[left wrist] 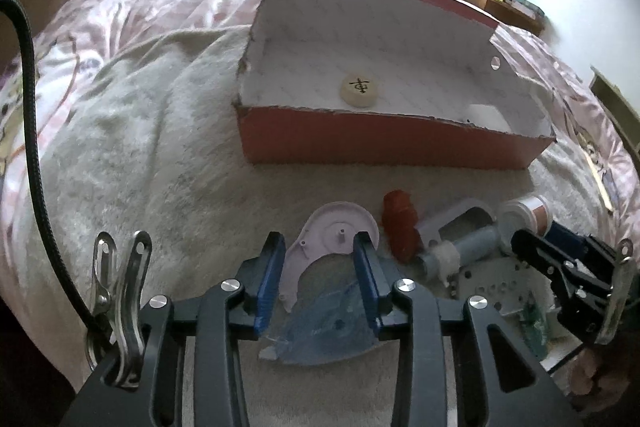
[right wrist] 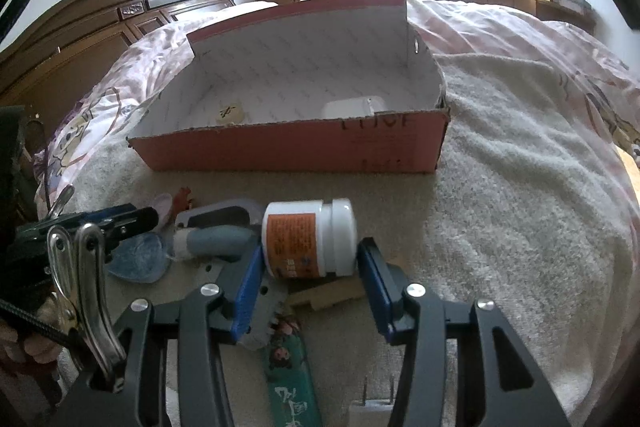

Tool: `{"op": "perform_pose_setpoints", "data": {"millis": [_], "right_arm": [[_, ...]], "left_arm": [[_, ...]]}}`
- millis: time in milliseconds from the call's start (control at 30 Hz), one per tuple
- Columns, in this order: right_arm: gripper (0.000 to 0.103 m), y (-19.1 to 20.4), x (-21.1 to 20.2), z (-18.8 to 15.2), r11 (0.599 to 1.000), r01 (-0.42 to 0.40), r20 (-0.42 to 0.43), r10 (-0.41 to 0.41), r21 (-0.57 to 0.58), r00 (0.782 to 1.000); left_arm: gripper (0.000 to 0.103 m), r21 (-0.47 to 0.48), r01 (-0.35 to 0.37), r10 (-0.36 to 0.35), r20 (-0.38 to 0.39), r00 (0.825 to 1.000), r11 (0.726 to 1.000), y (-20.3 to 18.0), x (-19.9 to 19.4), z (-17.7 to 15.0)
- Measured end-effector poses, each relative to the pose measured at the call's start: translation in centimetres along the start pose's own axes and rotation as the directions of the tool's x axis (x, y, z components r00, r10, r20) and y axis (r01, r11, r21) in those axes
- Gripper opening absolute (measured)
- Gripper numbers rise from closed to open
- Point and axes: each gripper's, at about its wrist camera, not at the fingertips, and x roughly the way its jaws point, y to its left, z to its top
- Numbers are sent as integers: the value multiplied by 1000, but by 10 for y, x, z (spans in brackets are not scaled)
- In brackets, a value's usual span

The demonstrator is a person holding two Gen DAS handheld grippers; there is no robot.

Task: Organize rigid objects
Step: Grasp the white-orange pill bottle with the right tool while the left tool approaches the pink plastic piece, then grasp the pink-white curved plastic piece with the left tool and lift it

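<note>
right gripper (right wrist: 310,271): jaws set on either side of the white pill bottle (right wrist: 310,239), which lies on its side; both pads appear to touch it, so it is judged gripped, though not firmly confirmed.
left gripper (left wrist: 320,277): jaws part open around the lilac plastic cover (left wrist: 334,247); a gap is seen at the pads, nothing clamped.
box (right wrist: 296,147): red cardboard, white lining, torn rim; placed on the bed beyond the pile. A round game piece (left wrist: 357,90) and a white block (right wrist: 352,107) are already held inside.
pile: red figure (left wrist: 400,227), grey-blue handle (right wrist: 218,241), blue disc (left wrist: 324,327), all just beside each other on the fleece blanket (left wrist: 160,167).
risk, bottle: smooth round wall and glossy label; roll or slip out of flat pads is likely if lifted with light pressure.
risk, cover: thin, flat, curved shell; it may be pressed into soft fleece and missed, or flexed.
risk, crowding: neighbours may be dragged; both grippers are working close together.
risk, box: soft bed underneath, tipping possible if the wall is bumped.
</note>
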Motion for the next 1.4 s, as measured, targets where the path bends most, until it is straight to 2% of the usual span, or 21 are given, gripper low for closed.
{"op": "perform_pose_setpoints", "data": {"millis": [267,333,467,567,767,933,1233,1400], "right_arm": [[50,-1,2,-3,1000,-5,5,5,3,1000],[50,-1,2,-3,1000,-7,5,7,4,1000],[50,-2,3,-3,1000,-11,8,11,6,1000],[50,-2,3,-3,1000,-11,8,11,6,1000],[50,-2,3,-3,1000,-14,8,13,8,1000],[50,-2,3,-3,1000,-15,9,14,8,1000],[50,-2,4,-3,1000,-17,11,17,9,1000],[50,-1,5,-3,1000,-22,12,22,12,1000]], "left_arm": [[44,104,-16,14,13,1000,994,-14,1,-2],[44,109,5,-5,0,1000,994,-14,0,-1],[57,110,82,-79,-34,996,991,-14,-3,-2],[57,123,90,-84,-53,995,988,-17,1,-2],[60,194,36,-27,-50,998,980,-27,10,-6],[60,141,52,-45,-51,998,989,-18,7,-2],[60,72,-18,20,-29,999,997,3,1,-3],[60,96,-58,60,-17,998,994,-1,9,0]]}}
